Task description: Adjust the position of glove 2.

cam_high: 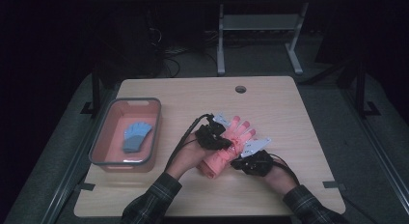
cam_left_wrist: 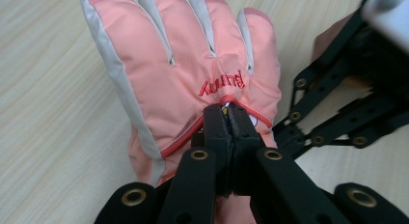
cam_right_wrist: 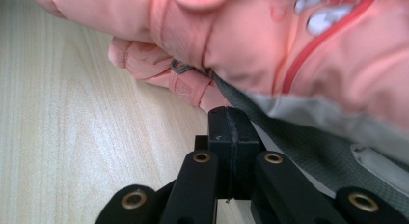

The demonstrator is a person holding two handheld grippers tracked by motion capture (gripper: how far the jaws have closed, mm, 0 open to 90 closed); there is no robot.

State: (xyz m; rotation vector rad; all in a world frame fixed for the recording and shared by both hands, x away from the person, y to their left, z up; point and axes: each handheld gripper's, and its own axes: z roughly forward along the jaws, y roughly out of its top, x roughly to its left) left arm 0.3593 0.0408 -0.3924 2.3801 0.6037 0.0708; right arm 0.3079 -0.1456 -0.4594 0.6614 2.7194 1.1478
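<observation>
Two tongs, left and right, pinching pink glove, wooden table, dark room.

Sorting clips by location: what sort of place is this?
Probably a lab or office workroom: a plain desk with a cable hole, dark carpet, cables and another desk's legs behind.

The high view is dim and slightly soft: the desk is lit from above while the room beyond its far edge sinks into near black. Both gripper views are bright and even, with faint shadows; the nearest linkage blurs at the bottom edges.
</observation>
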